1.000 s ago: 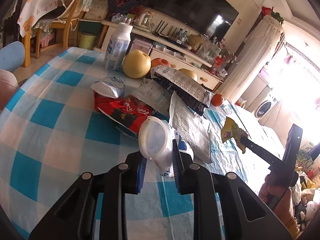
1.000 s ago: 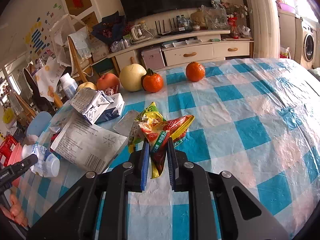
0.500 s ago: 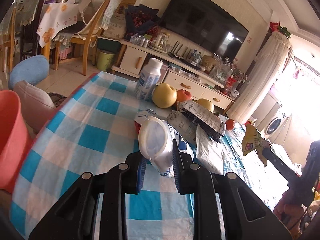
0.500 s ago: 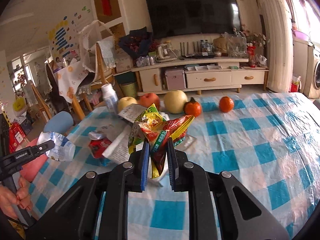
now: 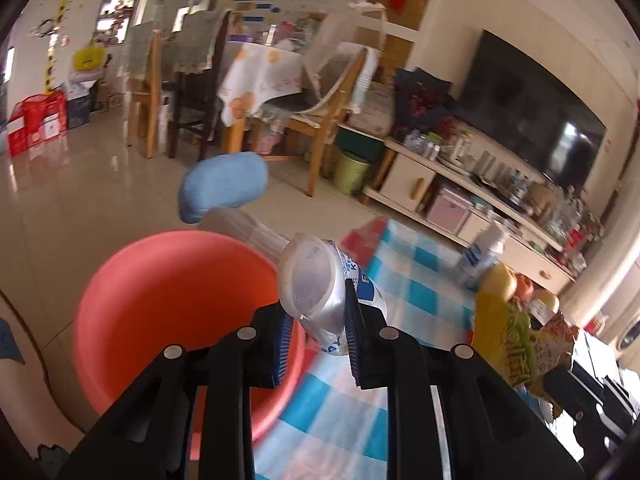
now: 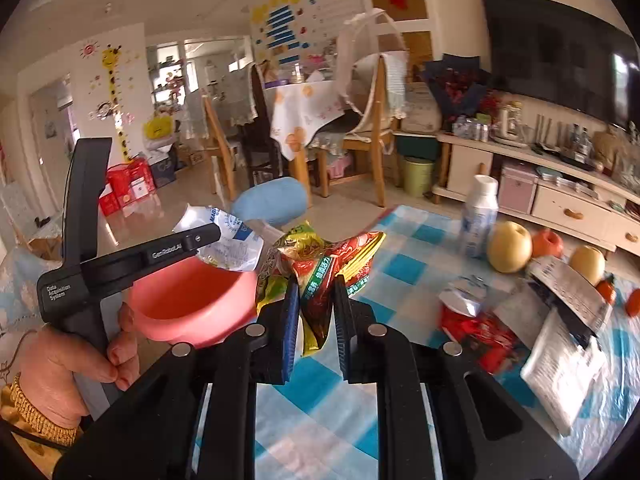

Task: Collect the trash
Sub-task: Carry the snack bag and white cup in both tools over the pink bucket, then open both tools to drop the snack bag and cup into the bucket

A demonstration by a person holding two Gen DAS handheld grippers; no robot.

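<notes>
My left gripper [image 5: 316, 324] is shut on a crushed clear plastic bottle [image 5: 320, 284] with a blue and white label. It holds it over the right rim of a pink bin [image 5: 160, 300] beside the table's left edge. In the right wrist view the left gripper [image 6: 200, 240] holds the same bottle [image 6: 228, 240] above the bin [image 6: 192, 304]. My right gripper [image 6: 316, 312] is shut on crumpled yellow, green and red snack wrappers [image 6: 320, 268], just right of the bin. The wrappers also show in the left wrist view [image 5: 516, 340].
On the blue checked tablecloth [image 6: 404, 264] lie a red wrapper [image 6: 476, 332], papers and cartons [image 6: 560, 360], a white bottle [image 6: 478, 216], pears and oranges [image 6: 510, 246]. A blue cushion [image 5: 222, 184], chairs and a TV cabinet stand behind.
Both grippers have swung left from over the table toward the pink bin, each still holding its trash. The bottle now hangs over the bin's rim.
</notes>
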